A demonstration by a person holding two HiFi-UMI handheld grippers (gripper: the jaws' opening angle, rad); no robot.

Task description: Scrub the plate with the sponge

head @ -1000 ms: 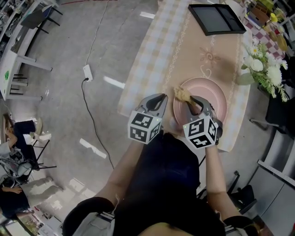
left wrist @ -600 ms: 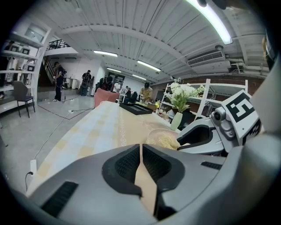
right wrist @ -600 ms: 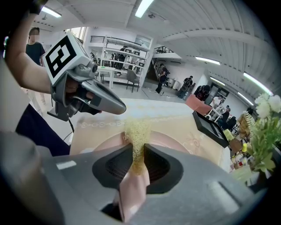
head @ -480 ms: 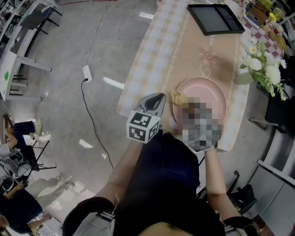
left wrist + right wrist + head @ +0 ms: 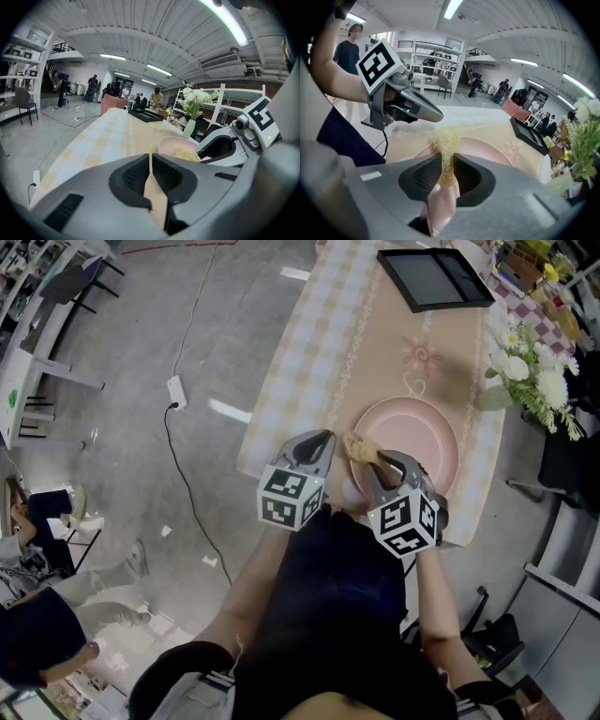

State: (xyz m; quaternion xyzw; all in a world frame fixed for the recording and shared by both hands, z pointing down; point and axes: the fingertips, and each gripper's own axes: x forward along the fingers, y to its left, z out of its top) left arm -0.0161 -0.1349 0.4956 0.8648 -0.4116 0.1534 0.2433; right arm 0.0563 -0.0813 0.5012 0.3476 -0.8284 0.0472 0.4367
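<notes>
Sponge [image 5: 359, 447] slid toward plate [image 5: 427, 439] rim, pinched in right gripper [image 5: 449, 161] jaws; left gripper [image 5: 151, 159] jaws together

Left tongs [image 5: 322, 436] pressed together, right tongs [image 5: 377, 461] clamped on the sponge [image 5: 358, 445] (side by side, both pointing forward)

Bright overhead strip lighting, perhaps fisheye-warped edges.

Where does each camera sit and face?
Head view: on the head, steeply down at table, plate, forearms, left hand-held gripper, right hand-held gripper.
Left gripper view: on the left one, along shut jaws, across the table.
Right gripper view: on the right one, along jaws clamping the sponge.
Shared: both gripper views show the plate.
</notes>
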